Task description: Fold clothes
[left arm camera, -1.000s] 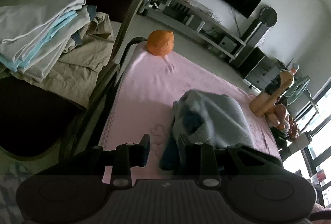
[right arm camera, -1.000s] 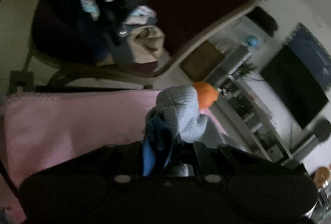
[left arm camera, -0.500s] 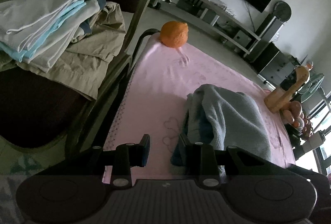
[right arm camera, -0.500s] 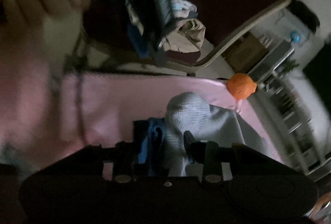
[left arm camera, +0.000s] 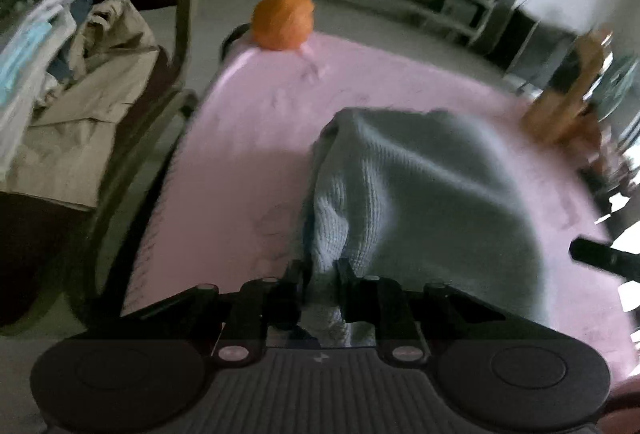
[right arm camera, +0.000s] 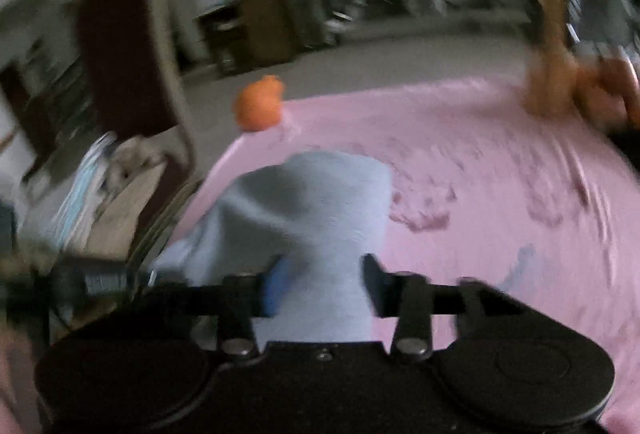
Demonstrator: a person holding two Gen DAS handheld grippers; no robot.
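- The grey-blue knit garment (left arm camera: 420, 193) lies bunched on the pink cloth (left arm camera: 248, 161), spreading from centre toward 4 o'clock in the left wrist view
- The left gripper (left arm camera: 320, 274) has its jaws closing, nearly together, with the garment's near edge between them
- The right gripper (right arm camera: 320, 282) has its jaws closing, partly apart, around a raised fold of the garment (right arm camera: 316, 218); pad contact is too blurred to tell
- An orange ball (left arm camera: 284, 19) sits at the cloth's far corner, at 12 o'clock
- A chair (left arm camera: 176, 33) at 9 o'clock holds a pile of clothes (left arm camera: 76, 97)
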